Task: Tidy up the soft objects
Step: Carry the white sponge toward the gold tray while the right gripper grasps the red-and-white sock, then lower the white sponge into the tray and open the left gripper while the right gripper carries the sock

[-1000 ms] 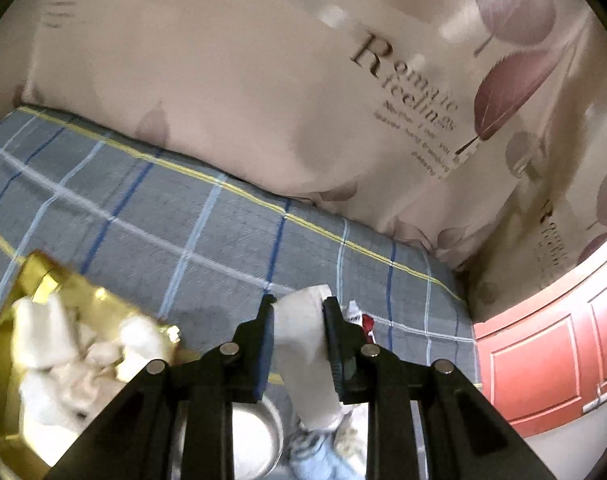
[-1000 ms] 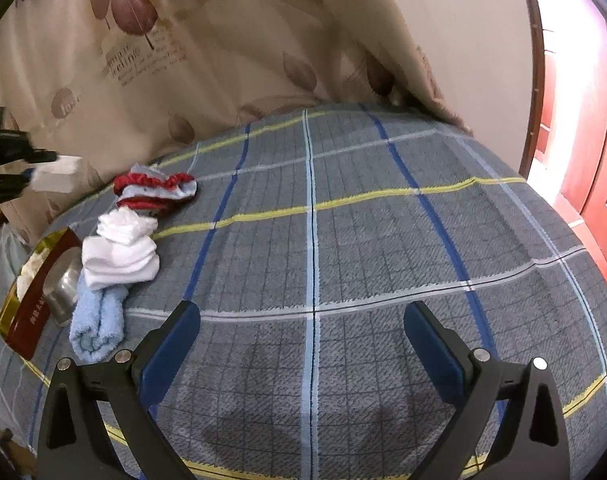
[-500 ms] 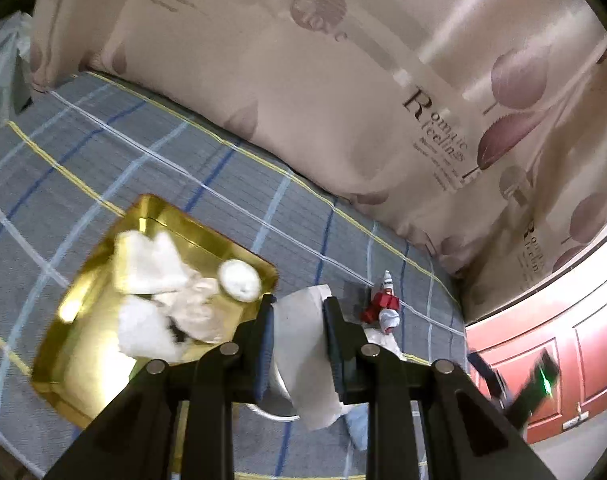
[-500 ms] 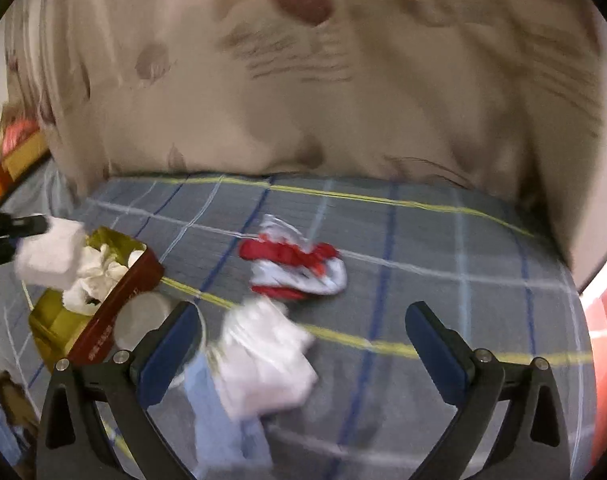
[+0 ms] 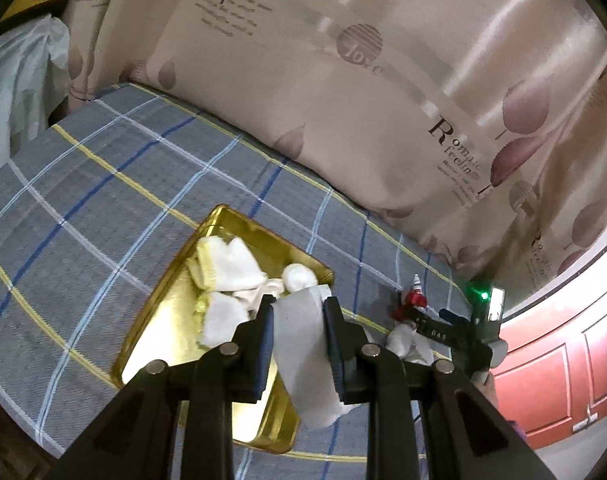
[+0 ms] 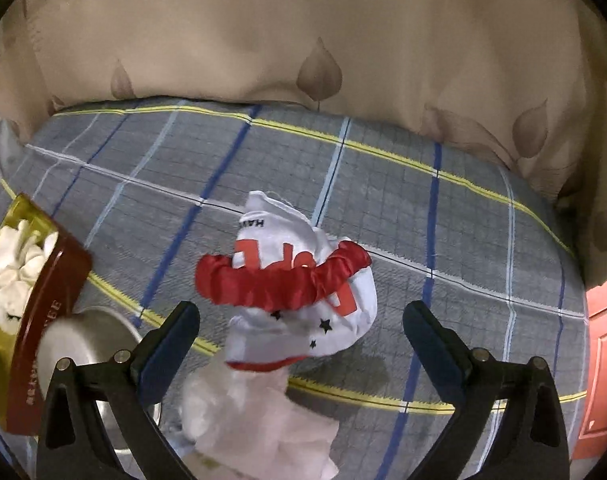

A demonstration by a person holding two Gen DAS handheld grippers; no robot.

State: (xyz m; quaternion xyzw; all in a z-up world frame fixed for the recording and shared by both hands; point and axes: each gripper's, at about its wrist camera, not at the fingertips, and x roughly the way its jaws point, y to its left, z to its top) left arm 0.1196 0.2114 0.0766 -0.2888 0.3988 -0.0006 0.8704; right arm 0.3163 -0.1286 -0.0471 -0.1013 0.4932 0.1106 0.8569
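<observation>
My left gripper [image 5: 298, 308] is shut on a white sock [image 5: 303, 344] and holds it above the right end of a gold tin box [image 5: 171, 312] that contains several white socks [image 5: 231, 268]. My right gripper [image 6: 301, 312] is open, its jaws on either side of a white and red cloth piece with a red scrunchie [image 6: 287, 276] across it, lying on the plaid bed. A white sock pile [image 6: 243, 412] lies just in front of it. The tin [image 6: 35, 344] shows at the right wrist view's left edge. The right gripper also shows in the left wrist view [image 5: 455, 328].
A steel bowl [image 6: 87, 344] stands beside the tin. Large beige pillows [image 5: 343, 100] line the far side of the plaid bed [image 5: 103, 184]. A red door [image 5: 563, 372] is at the right. A white plastic bag [image 5: 11, 92] is at the left.
My left gripper has risen and pulled back with the sock, so the whole tin is in view. My right gripper has moved left and close over the red and white cloth.
</observation>
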